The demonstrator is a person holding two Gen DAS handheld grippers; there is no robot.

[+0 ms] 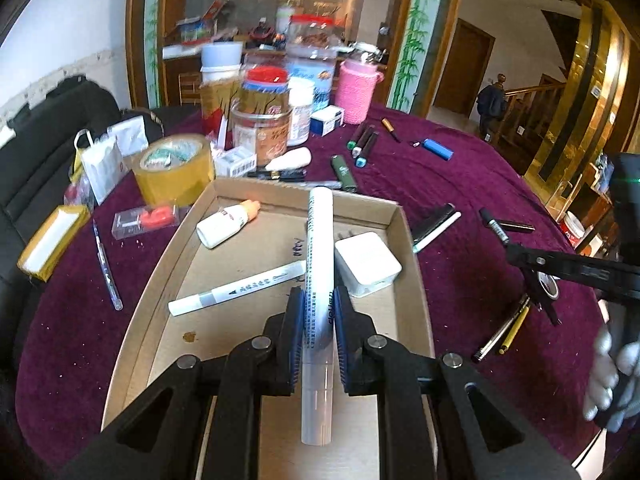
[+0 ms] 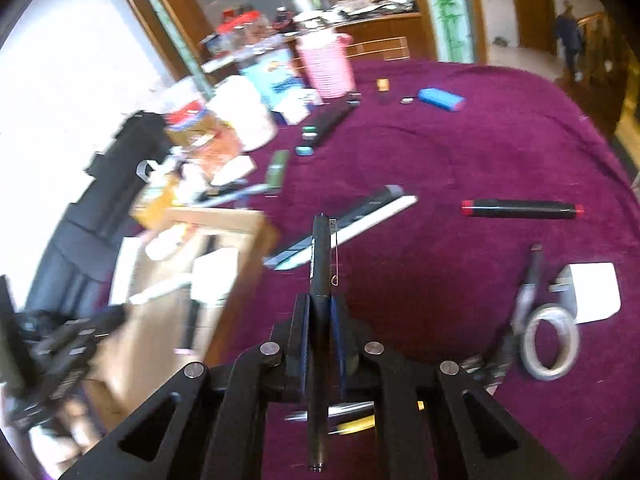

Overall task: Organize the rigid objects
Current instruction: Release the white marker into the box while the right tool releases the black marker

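Observation:
My left gripper (image 1: pixel 318 300) is shut on a long white marker (image 1: pixel 319 264) and holds it above the cardboard tray (image 1: pixel 416 280). In the tray lie a white marker (image 1: pixel 236 288), a small white bottle with an orange cap (image 1: pixel 228 222) and a white charger block (image 1: pixel 366 263). My right gripper (image 2: pixel 320 300) is shut on a black pen (image 2: pixel 320 264) above the purple tablecloth, to the right of the tray (image 2: pixel 224 216). The right gripper also shows at the right edge of the left wrist view (image 1: pixel 560 268).
Jars, a pink-covered bottle (image 1: pixel 356 88), a tape roll (image 1: pixel 174 168) and small boxes crowd the far side. Loose on the cloth: markers (image 1: pixel 362 144), a blue lighter (image 1: pixel 438 149), a black marker with red ends (image 2: pixel 520 209), scissors (image 2: pixel 536 312), a white adapter (image 2: pixel 592 292), a utility knife (image 2: pixel 348 228).

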